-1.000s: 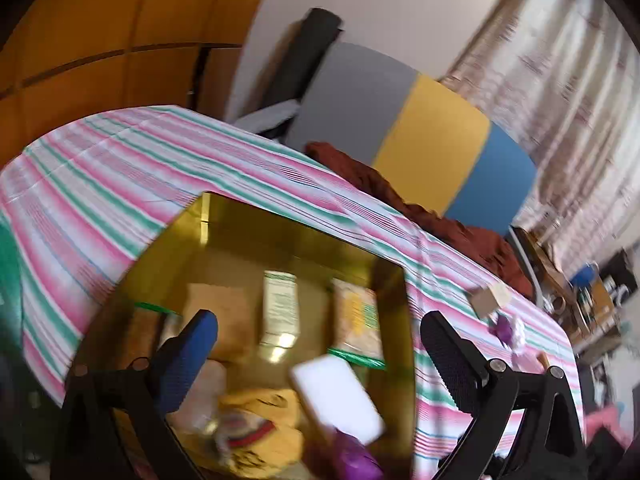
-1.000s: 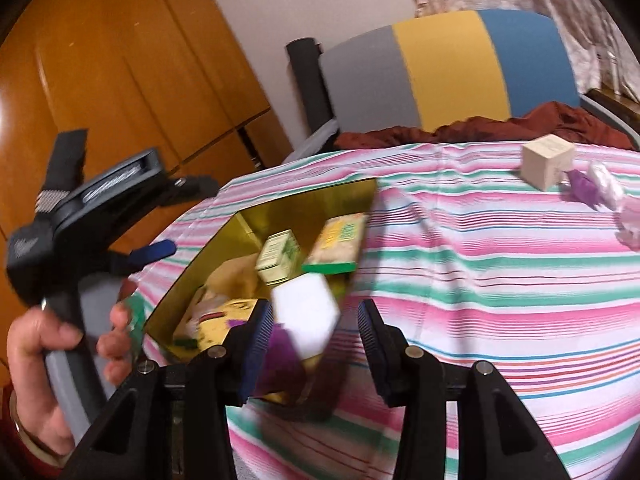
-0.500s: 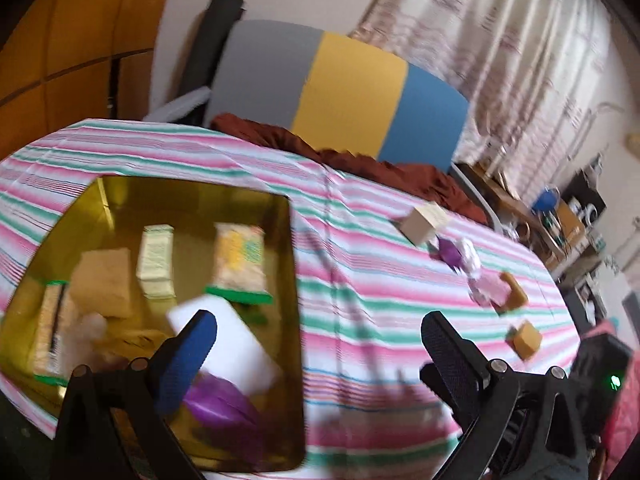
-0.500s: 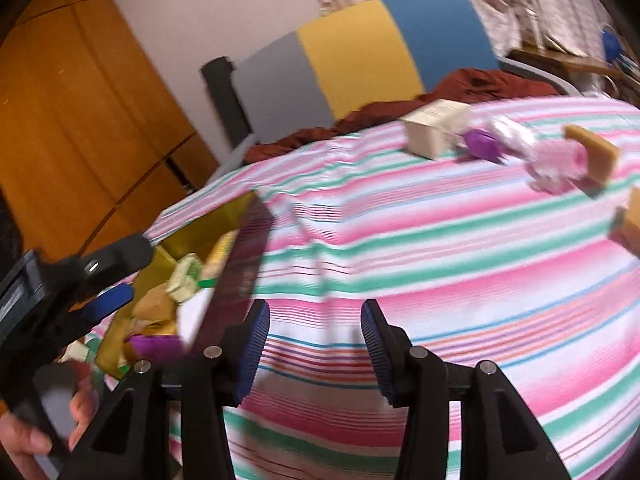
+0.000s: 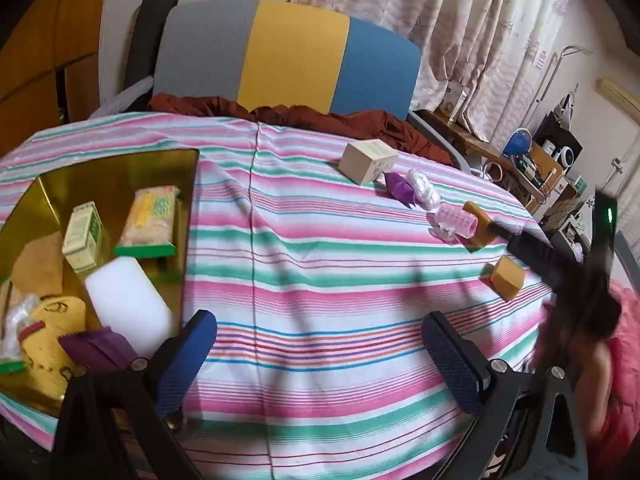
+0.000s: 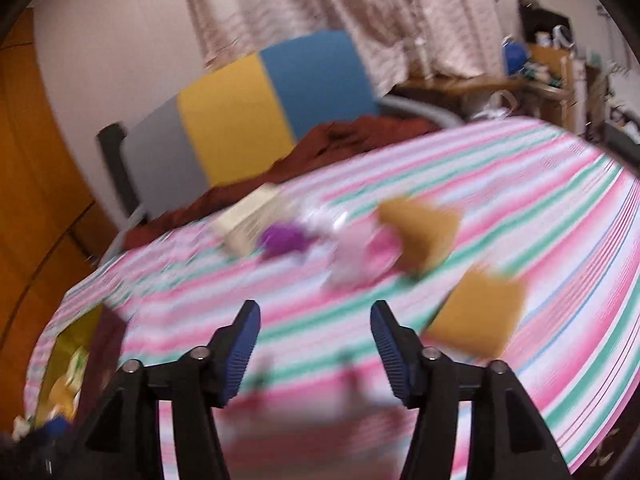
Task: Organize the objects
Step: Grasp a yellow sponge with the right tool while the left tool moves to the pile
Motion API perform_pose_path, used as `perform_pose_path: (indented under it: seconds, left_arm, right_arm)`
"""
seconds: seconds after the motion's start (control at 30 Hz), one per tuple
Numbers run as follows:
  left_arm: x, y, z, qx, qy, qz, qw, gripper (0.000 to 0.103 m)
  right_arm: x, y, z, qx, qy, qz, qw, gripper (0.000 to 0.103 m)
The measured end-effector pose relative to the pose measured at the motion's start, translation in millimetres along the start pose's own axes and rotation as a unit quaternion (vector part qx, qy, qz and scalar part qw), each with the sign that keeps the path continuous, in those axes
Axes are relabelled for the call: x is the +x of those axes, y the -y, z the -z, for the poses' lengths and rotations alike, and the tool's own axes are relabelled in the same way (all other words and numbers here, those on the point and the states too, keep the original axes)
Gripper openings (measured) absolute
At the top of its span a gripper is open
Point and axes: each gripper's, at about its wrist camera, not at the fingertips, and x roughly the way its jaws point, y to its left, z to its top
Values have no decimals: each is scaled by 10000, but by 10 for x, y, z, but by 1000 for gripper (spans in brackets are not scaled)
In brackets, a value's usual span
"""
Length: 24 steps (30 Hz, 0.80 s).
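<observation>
Honestly, with my right hand-held gripper (image 6: 315, 350) empty and spread toward the blurred orange blocks (image 6: 476, 312) on the striped surface (image 5: 320, 280), well apart from the gold tin (image 5: 120, 168), I judged a rushed reach might knock one away, my left hand-held gripper (image 5: 320, 360) likewise released.
</observation>
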Motion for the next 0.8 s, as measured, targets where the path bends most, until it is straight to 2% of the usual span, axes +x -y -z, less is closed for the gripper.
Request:
perform_pose_path:
  seconds: [0.07,0.13,0.23,0.3,0.43,0.6,0.7,0.8]
  left_arm:
    - [42,10,20,-54,-91,19,9999,103]
    - [70,20,40,-79,-138,13,9999,103]
    - [119,54,66,-54,-239,1,9997,103]
    - [150,81,81,-21,-298,-17,9996,103]
    - [187,95,105,-31,-379,-40,9993,103]
    - [267,122,131,-35,-512,-11,9987,103]
    - [300,143,149,-47,-575,40,9983,103]
    - [300,163,167,-18,-588,50,9983,103]
  right_arm:
    - [90,171,-243,17,89,248,9997,61]
    - [239,329,-445,8,-5,401,9992,61]
    - [492,567,-640,23,-312,428,9986,61]
    - [676,692,-713,34,-590,291,9978,61]
    - [940,844,-717,-17,-1112,209,9936,61]
    - [1027,843,-652,-284,-1295,167,9910,63]
    - [1010,676,-584,-839,-1269,316,9879,55]
    - [978,529,-522,-1024,-1234,451,9860,49]
